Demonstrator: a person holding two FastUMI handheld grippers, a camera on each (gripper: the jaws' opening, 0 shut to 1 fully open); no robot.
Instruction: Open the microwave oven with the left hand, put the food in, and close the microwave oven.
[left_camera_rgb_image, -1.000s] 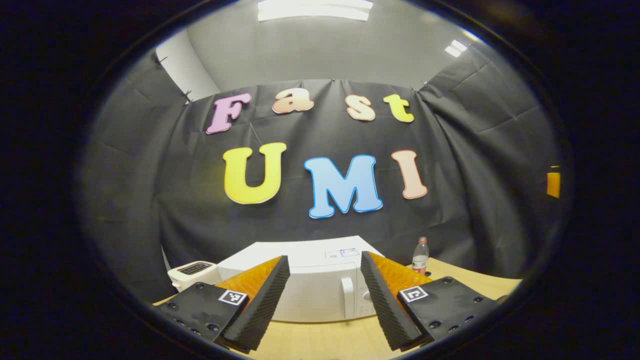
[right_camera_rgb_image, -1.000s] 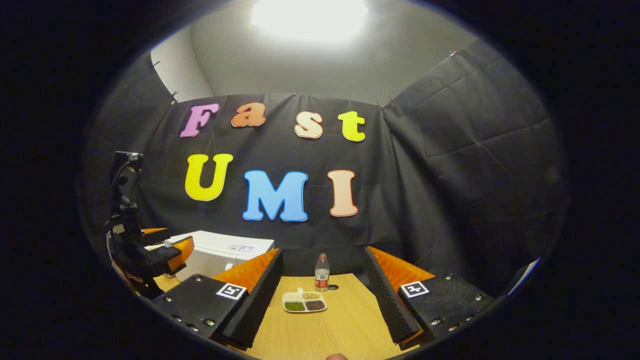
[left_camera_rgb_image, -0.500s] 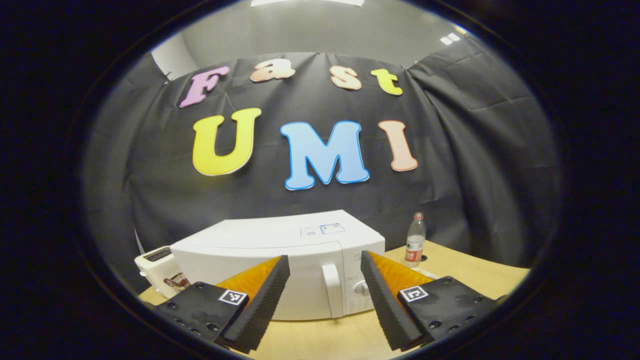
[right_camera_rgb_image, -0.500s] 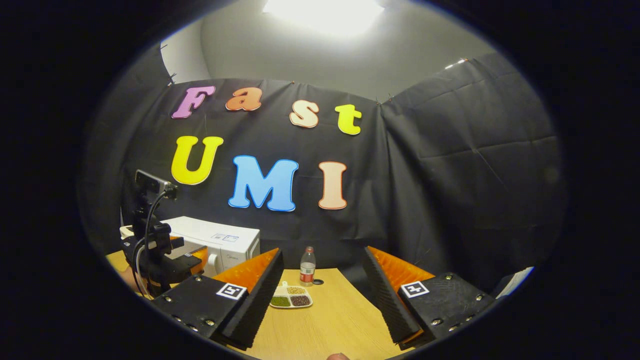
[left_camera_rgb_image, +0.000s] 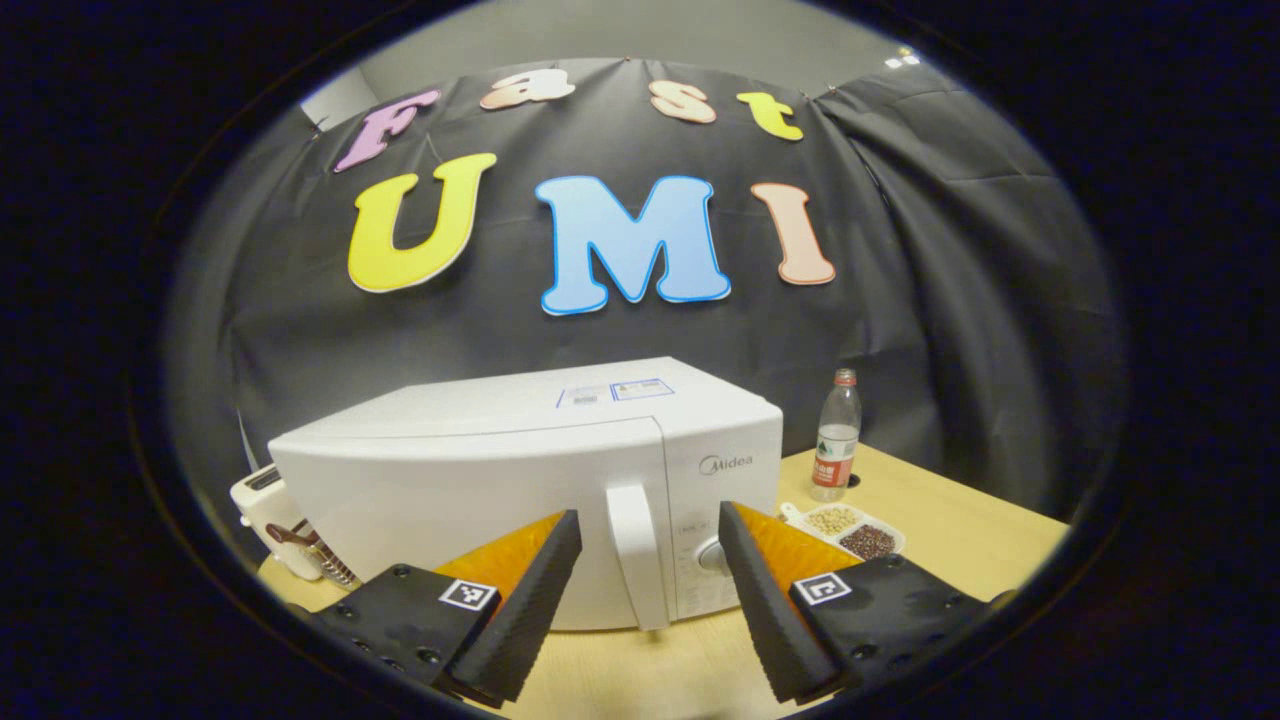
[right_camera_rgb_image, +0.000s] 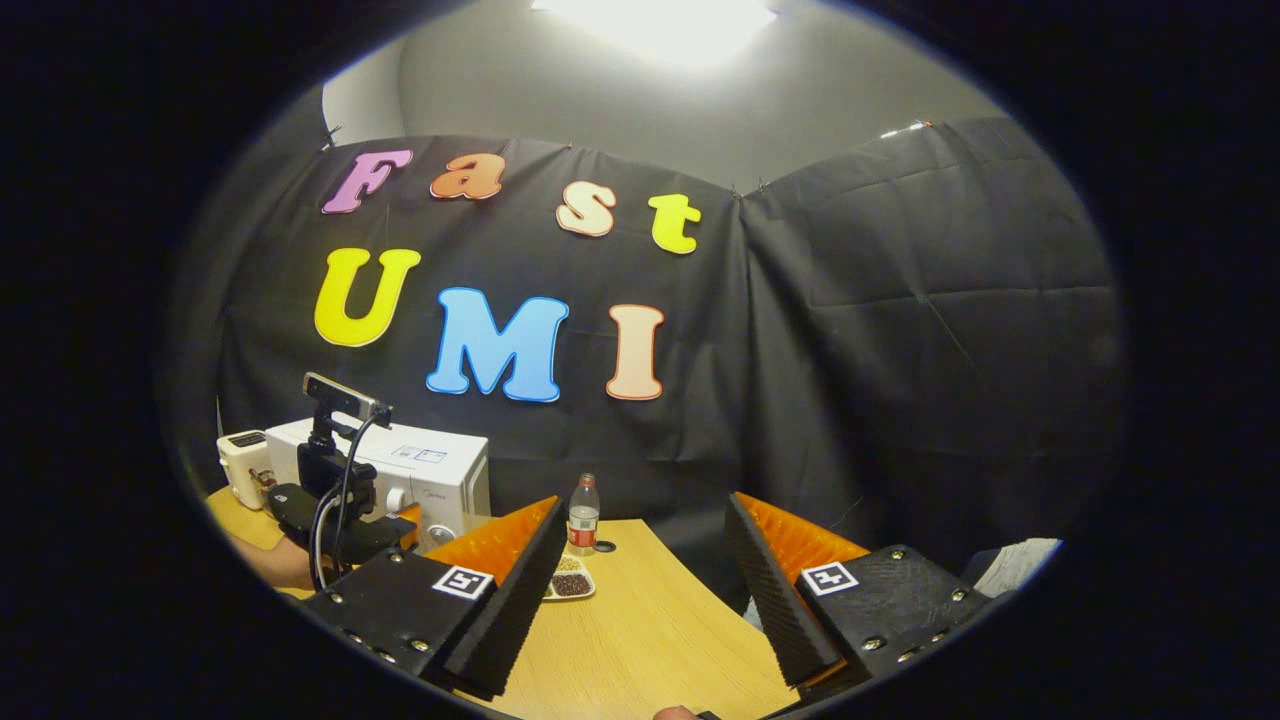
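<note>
The left gripper (left_camera_rgb_image: 645, 590) is held with jaws wide, framing the door handle (left_camera_rgb_image: 636, 555) of the closed microwave oven (left_camera_rgb_image: 480, 480), so it can be gripped.

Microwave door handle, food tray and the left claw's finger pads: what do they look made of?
Door handle: seemingly glossy white plastic, matching the microwave shell. Food tray: white, smooth, plastic or ceramic; cannot tell. Left claw pads: black ribbed foam or rubber, matte, on orange backing.

Wooden table (left_camera_rgb_image: 960, 520) carries microwave (left_camera_rgb_image: 500, 480), toaster (left_camera_rgb_image: 275, 515), bottle (left_camera_rgb_image: 835, 435), food tray (left_camera_rgb_image: 850, 525).
</note>
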